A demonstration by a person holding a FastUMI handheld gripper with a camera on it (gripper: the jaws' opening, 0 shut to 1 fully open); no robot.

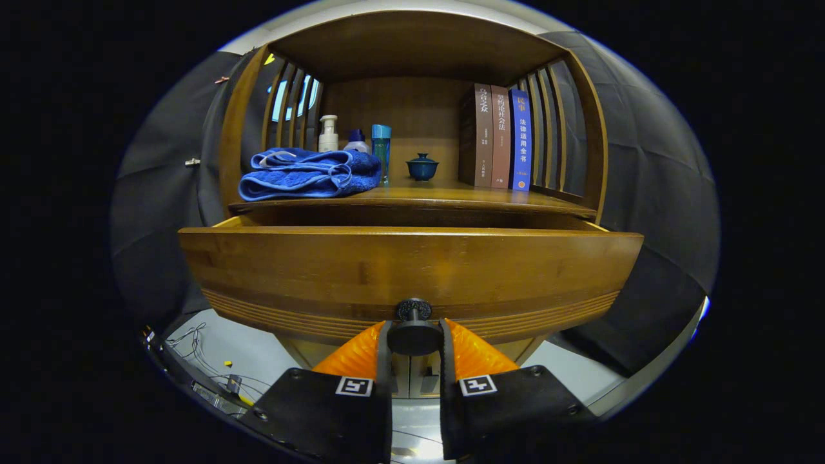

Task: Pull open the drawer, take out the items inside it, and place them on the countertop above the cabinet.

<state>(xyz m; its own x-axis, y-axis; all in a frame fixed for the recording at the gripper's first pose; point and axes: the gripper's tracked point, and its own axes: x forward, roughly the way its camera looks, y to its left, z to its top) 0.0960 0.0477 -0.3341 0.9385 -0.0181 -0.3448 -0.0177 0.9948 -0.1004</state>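
Blue folded terry towel [309,174] is lying at the upper left of the frame on the wooden countertop [451,193], taking up the left of the surface you are meant to fill. Just right of it a white pump bottle [328,133], a small blue-capped bottle [356,140] and a tall blue tumbler [381,151] are standing close together, then a dark blue lidded ceramic cup [422,167] near the centre, and three upright books [501,136] toward the upper right. Crowding is the first risk: anything set down carelessly may be knocking the tumbler or cup over.

Across the middle, the brown wooden drawer [412,270] is standing partly pulled out; its inside is hidden behind the front panel, so I cannot tell what it is holding. At bottom centre your gripper [414,338] is pinching the round black drawer knob [414,328], one finger pressing on each side. The knob is small and rounded, so the fingers may be slipping off if you are pulling at an angle, and a hard tug may be running the drawer off its rails.
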